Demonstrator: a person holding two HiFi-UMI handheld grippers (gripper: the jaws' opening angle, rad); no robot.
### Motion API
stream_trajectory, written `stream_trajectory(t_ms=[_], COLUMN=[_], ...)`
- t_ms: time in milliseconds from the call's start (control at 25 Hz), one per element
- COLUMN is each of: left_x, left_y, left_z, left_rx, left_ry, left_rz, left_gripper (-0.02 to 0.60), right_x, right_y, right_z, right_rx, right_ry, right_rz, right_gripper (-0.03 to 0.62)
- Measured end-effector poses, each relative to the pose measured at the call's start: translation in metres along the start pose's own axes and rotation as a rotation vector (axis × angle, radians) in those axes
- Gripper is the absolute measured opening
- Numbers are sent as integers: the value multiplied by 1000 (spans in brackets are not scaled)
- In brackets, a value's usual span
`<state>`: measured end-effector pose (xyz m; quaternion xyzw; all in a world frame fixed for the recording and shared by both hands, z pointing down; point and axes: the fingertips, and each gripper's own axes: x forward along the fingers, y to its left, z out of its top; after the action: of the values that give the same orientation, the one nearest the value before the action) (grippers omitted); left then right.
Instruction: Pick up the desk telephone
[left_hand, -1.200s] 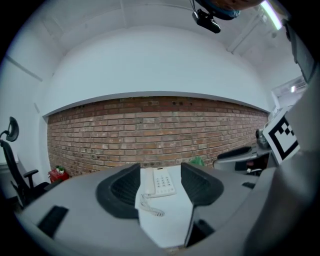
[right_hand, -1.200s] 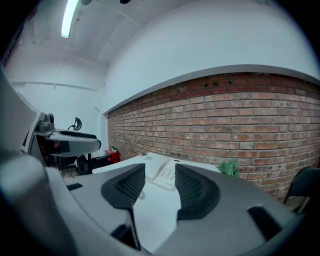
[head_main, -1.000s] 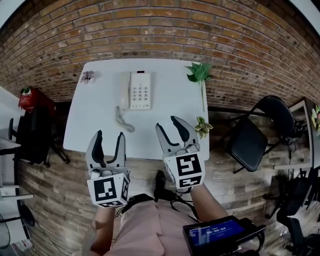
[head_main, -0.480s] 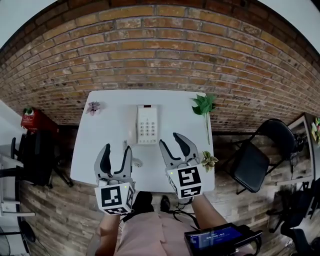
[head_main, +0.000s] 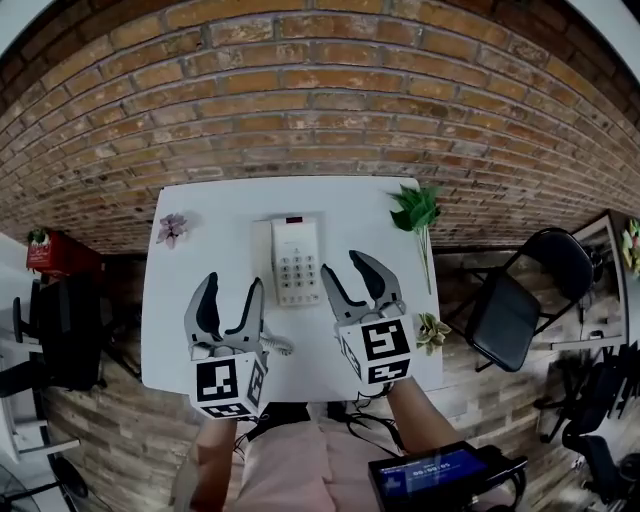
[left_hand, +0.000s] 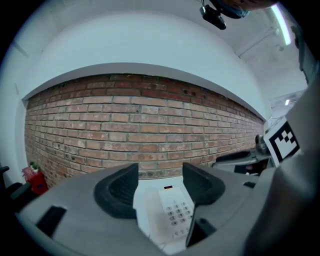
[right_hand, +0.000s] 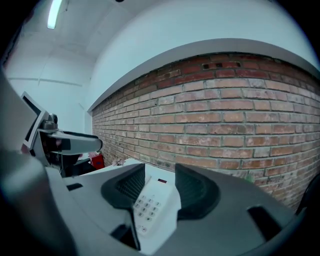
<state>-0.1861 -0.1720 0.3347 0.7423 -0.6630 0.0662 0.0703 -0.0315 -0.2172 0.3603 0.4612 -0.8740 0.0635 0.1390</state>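
Far left on your white desk (head_main: 175, 310) lies a pink flower (head_main: 171, 229); your left gripper (head_main: 232, 285) hovers over the near edge, jaws apart and empty. The desk telephone (head_main: 290, 262) lies flat mid-desk, its long axis running from you toward the brick wall (head_main: 320, 100), handset on its left, its coiled cord (head_main: 278, 347) partly hidden by that gripper. Just right of it, your right gripper (head_main: 347, 265) is open too, holding nothing, with a black chair (head_main: 510, 300) beyond the desk

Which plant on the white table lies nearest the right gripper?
The small pale leafy cluster at the table's front right edge; pink flower and green sprig lie farther back.
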Motion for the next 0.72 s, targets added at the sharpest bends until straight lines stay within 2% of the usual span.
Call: stream_trajectory(t_ms=[720], left_x=[79], left_y=[20], left_z=[-34], left_rx=[-49], left_ry=[95], left_rz=[-66], left_gripper=[308], right_x=[64], right_y=[-22], right_z=[-28], right_rx=[54], right_ry=[101], right_rz=[-26], right_gripper=[207])
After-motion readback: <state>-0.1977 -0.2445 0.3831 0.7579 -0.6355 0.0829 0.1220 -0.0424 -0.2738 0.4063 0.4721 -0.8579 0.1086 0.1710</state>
